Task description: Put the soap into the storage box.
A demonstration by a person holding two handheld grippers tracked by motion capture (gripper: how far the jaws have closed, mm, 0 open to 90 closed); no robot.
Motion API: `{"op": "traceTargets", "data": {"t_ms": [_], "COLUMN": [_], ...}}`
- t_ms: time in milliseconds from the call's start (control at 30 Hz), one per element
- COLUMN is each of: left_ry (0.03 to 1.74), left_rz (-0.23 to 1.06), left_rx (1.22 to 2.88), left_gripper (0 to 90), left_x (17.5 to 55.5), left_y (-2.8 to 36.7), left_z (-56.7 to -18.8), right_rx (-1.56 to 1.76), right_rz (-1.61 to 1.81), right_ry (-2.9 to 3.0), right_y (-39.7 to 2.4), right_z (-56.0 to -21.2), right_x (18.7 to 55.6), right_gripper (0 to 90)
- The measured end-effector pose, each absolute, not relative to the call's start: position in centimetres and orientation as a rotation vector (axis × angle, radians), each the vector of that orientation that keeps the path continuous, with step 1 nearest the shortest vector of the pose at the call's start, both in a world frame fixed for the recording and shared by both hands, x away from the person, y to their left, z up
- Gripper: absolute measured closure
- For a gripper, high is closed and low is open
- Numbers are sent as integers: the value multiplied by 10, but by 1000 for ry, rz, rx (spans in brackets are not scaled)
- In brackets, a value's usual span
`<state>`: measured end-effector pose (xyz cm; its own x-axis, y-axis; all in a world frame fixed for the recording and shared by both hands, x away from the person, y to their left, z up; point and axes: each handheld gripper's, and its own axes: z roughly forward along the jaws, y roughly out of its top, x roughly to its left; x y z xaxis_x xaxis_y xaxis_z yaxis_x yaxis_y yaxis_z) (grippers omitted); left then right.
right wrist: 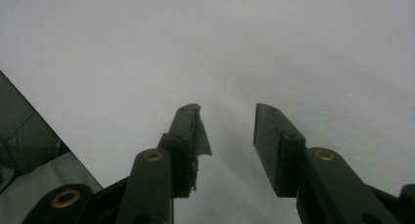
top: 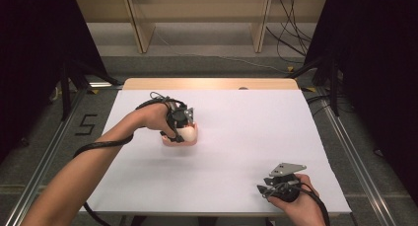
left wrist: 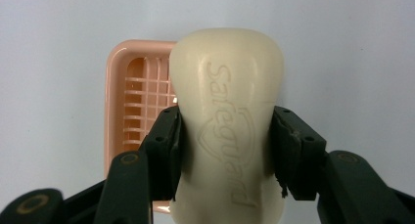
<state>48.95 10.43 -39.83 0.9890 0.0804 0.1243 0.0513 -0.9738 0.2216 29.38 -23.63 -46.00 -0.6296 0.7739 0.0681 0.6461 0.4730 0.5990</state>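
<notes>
1. Gripping a cream bar of soap (left wrist: 229, 121) across its narrowed middle, the left gripper (left wrist: 226, 150) has both jaw pads pressed flat against the bar's sides, seen close in the left gripper view. The stamped lettering runs lengthwise between the jaws.

2. Just beyond the jaws, the bar's rounded far end stands out ahead of the tool. By the look of it, soap of this kind is stiff and fairly dense, with a smooth, waxy skin that could slide under a loose pinch. The waist, where the pads now sit, seems the soundest hold, since the wider ends stop the bar slipping through.

3. Behind the bar and to the tool's left lies a pink soap dish (left wrist: 128, 92) with a slotted grid floor, resting on the white table (left wrist: 54, 48). The bar overlaps the dish's right side; whether it touches the dish cannot be told.

4. Farther off, in the high view, the right gripper (top: 266, 190) rests low at the table's near corner, well apart from the soap. Its jaws stand spread with nothing between them, as the right gripper view confirms (right wrist: 227, 131).

5. Firm squeezing could dent the soap's surface, so a moderate clamp appears wise.
</notes>
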Motion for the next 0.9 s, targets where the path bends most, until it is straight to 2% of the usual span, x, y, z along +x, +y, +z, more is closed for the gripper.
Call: {"op": "traceTargets", "data": {"t_ms": [900], "left_ry": [151], "left_rz": [218], "left_rx": [2900], "left_gripper": [492], "left_x": [504], "left_y": [112], "left_z": [-400], "right_rx": [1227], "right_rz": [882], "right_ry": [2506], "right_y": [-237], "right_z": [-460], "right_x": [294], "right_gripper": [621]}}
